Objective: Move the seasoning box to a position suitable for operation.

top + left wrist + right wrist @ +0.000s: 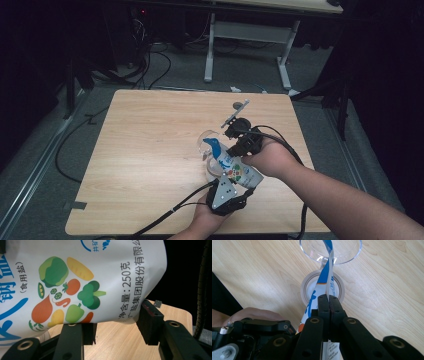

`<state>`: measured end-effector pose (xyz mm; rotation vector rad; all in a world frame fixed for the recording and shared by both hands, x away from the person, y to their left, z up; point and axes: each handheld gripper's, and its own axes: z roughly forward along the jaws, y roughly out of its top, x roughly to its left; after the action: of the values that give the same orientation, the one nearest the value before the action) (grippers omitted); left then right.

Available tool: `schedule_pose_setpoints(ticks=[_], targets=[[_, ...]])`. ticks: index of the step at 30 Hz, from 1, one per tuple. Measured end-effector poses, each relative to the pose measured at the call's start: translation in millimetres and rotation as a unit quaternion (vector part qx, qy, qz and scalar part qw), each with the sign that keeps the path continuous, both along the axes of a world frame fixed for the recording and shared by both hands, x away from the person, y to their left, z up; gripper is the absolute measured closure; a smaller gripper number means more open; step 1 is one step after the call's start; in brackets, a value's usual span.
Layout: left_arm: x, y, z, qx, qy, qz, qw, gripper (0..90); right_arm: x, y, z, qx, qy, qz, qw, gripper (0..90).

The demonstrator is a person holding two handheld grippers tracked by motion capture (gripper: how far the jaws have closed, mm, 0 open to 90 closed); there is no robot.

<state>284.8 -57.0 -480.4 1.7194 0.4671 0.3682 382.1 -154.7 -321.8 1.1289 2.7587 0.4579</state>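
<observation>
Standing at the counter [150, 150], an onlooker notes a white salt pouch [235, 169], printed with vegetables and blue lettering, held tilted above the wood between both grippers. The left gripper [226, 192], at the pouch's six o'clock, has its jaws spread around the pouch's bulging lower body; in the left gripper view the pads [149, 322] sit against the pouch [75, 277] at either side. The right gripper [243, 142], at the pouch's one o'clock, has its jaws pressed together, pinching the flat top edge of the pouch [328, 277]. A clear glass bowl [330, 251] sits on the counter directly beneath the pouch's upper corner, at eleven o'clock from the pouch's body.
</observation>
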Motion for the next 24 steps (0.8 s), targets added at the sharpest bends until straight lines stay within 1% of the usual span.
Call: schedule_pose_setpoints(ticks=[13, 16, 21, 24], targets=[[0.9, 0.5, -0.2, 0.003, -0.001, 0.0, 1.0, 54.5, 0.3, 0.8, -0.7, 0.001, 0.001, -0.005, 1.0, 90.0], [0.9, 1.0, -0.4, 0.001, -0.001, 0.0, 1.0, 54.6, 0.4, 0.4, -0.7, 0.002, 0.0, 0.0, 1.0, 90.0], [0.4, 1.2, 0.6, 0.009, -0.003, -0.004, 0.9999, 54.7, -0.7, -1.9, -0.2, 0.007, 0.001, -0.002, 1.0, 90.0], [0.6, 2.2, 0.4, 0.013, -0.005, -0.003, 0.9999, 54.6, -0.1, -2.2, 0.1, 0.008, 0.001, -0.003, 1.0, 90.0]])
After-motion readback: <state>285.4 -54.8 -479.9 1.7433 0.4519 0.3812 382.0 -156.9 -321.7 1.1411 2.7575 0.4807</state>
